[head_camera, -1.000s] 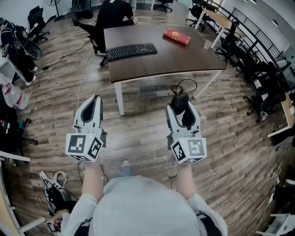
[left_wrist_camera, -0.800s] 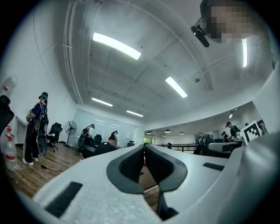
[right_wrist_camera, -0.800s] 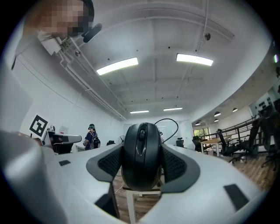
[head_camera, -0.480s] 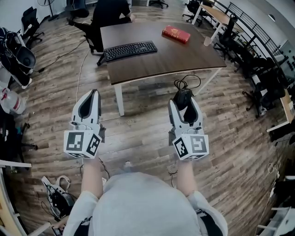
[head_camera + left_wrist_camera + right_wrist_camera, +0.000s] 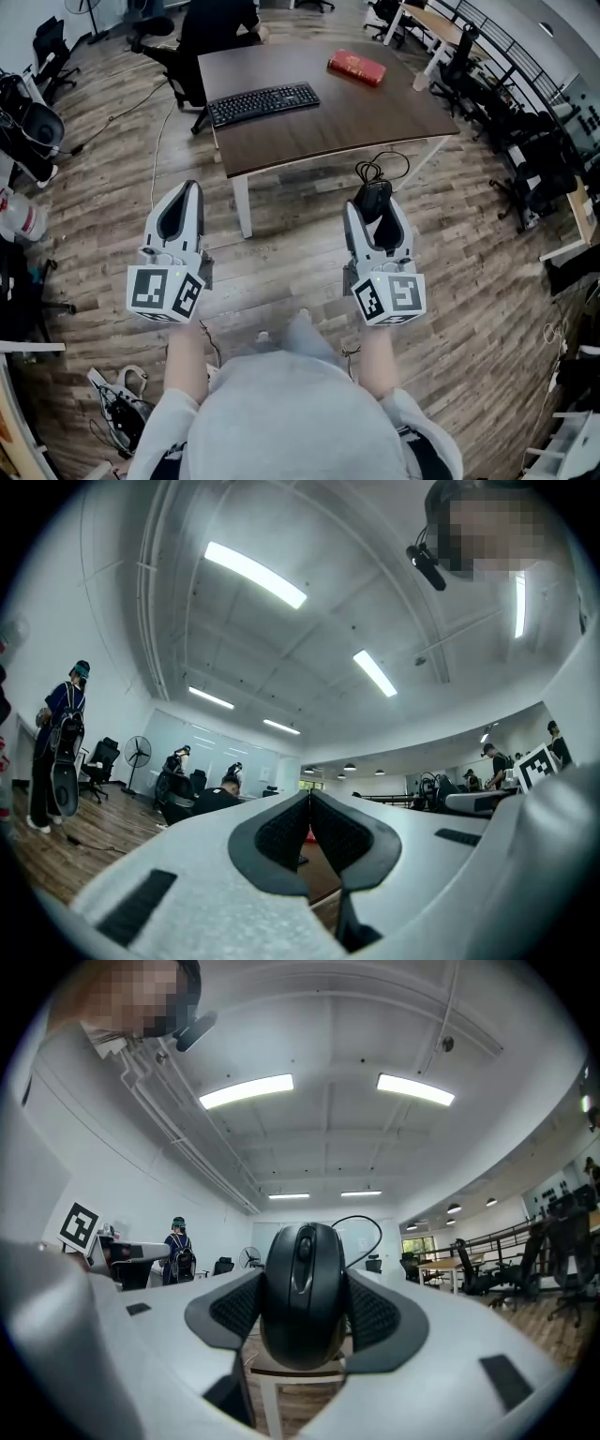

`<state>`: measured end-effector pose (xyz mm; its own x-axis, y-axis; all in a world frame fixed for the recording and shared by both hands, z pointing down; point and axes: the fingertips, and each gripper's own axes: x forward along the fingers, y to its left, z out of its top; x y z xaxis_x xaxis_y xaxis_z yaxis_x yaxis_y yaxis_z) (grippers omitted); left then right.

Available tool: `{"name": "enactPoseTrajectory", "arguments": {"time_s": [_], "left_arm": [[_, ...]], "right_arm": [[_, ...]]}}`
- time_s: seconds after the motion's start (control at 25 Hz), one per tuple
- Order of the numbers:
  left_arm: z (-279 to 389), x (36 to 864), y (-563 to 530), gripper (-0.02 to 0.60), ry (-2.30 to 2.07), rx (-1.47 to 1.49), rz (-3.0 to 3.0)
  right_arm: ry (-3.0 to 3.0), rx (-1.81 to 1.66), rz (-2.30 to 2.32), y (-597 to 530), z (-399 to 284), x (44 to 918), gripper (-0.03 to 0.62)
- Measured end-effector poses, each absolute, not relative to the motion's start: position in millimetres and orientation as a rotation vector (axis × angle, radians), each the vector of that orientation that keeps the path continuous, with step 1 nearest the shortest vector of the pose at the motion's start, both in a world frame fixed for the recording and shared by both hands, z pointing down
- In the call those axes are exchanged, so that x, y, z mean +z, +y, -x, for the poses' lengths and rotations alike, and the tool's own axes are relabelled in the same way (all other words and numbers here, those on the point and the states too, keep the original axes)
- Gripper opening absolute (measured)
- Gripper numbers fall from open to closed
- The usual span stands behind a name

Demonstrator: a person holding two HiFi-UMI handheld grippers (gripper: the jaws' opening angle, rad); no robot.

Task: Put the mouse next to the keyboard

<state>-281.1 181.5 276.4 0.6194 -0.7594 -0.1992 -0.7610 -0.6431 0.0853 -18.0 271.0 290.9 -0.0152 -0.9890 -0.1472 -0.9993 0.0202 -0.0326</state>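
A black wired mouse (image 5: 302, 1293) sits clamped between the pads of my right gripper (image 5: 302, 1309), its cable curling up above it. From the head view the mouse (image 5: 375, 199) pokes out of the right gripper (image 5: 377, 208), in the air over the floor short of the table's front edge. The black keyboard (image 5: 263, 102) lies on the dark brown table (image 5: 328, 122) toward its left side. My left gripper (image 5: 180, 202) hangs level with the right one, jaws closed and empty; in its own view the left gripper (image 5: 309, 808) shows pads touching.
A red book (image 5: 357, 67) lies at the table's far right, a cup (image 5: 421, 82) at its right edge. A seated person (image 5: 217, 23) is behind the table. Office chairs (image 5: 525, 178) and desks crowd the right side; clutter and chairs (image 5: 28, 122) line the left wall.
The table sits a little nearer in the head view than before; both grippers keep their pose and the mouse stays held.
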Motion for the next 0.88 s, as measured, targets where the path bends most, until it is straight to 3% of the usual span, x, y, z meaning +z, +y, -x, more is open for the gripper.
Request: {"name": "enactPoseTrajectory", "arguments": {"time_s": [0.88], "left_arm": [[224.6,272.4,46.6,0.012,1.408,0.339,2.74]], "right_arm": [[2.179,0.118,2.044,115.4,-54.1,287.9,0.258]]}}
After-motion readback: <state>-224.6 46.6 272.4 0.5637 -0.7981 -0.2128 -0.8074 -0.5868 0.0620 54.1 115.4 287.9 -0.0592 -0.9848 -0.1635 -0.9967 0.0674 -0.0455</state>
